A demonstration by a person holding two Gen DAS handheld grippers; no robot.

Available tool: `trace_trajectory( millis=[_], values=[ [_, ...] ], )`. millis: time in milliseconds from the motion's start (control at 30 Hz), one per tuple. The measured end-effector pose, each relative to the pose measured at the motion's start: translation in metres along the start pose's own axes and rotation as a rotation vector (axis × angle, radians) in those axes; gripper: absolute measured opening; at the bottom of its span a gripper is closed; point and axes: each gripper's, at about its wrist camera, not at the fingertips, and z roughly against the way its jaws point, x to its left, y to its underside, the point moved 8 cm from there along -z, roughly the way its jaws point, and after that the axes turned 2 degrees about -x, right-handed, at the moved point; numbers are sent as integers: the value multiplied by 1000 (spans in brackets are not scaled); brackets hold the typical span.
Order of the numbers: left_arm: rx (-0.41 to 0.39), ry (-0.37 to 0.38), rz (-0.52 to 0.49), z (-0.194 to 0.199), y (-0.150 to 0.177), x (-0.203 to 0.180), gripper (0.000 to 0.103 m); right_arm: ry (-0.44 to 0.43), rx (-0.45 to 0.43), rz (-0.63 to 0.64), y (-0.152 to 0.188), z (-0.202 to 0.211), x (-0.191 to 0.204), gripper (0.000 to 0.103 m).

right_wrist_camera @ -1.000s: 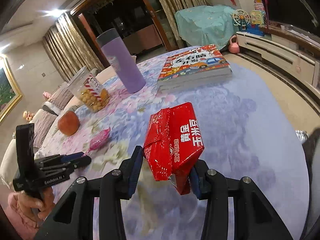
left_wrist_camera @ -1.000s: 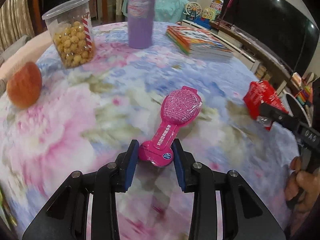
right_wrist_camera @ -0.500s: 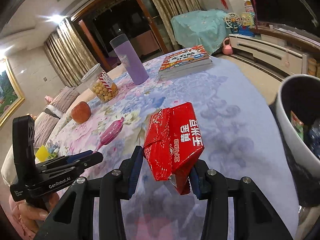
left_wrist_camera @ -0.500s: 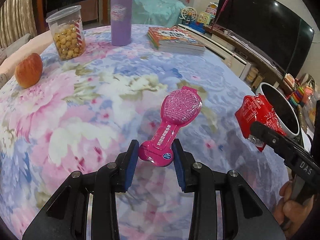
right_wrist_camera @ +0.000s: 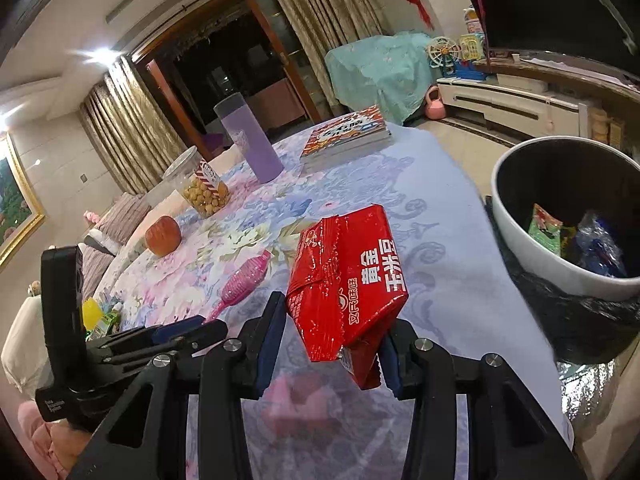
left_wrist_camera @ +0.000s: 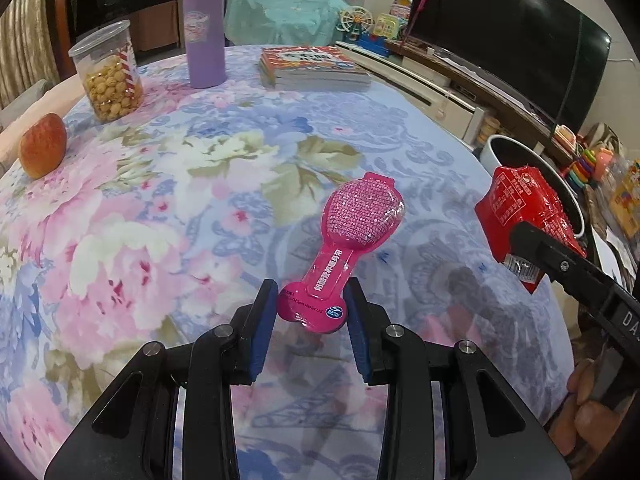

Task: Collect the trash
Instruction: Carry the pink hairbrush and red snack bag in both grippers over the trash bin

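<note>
My left gripper (left_wrist_camera: 312, 312) is shut on the narrow end of a pink spoon-shaped plastic wrapper (left_wrist_camera: 352, 232) and holds it above the flowered tablecloth (left_wrist_camera: 160, 200). My right gripper (right_wrist_camera: 332, 340) is shut on a red snack bag (right_wrist_camera: 348, 276), held above the table's right edge. The red bag also shows in the left wrist view (left_wrist_camera: 520, 216), in front of the bin. A white trash bin (right_wrist_camera: 520, 236) with a black liner stands off the table to the right and holds several wrappers. The pink wrapper also shows in the right wrist view (right_wrist_camera: 244, 284).
On the table stand a purple tumbler (left_wrist_camera: 204, 32), a clear jar of snacks (left_wrist_camera: 110, 76), an apple (left_wrist_camera: 42, 146) and a stack of books (left_wrist_camera: 312, 66). A TV (left_wrist_camera: 508, 40) and a low cabinet lie beyond the table's right edge.
Both grippers have pulled back and moved right with their wrappers. The bin has come fully into the right wrist view, and the table items look farther away.
</note>
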Motion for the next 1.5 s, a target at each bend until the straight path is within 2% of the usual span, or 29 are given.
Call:
trace_trajectory(
  millis=[1033, 1500],
  values=[
    [7, 77, -75, 8, 5, -58, 33, 42, -41, -57, 8, 32, -34, 44],
    [4, 119, -140, 10, 1, -93, 33, 59, -65, -79, 6, 47, -50, 44]
  ],
)
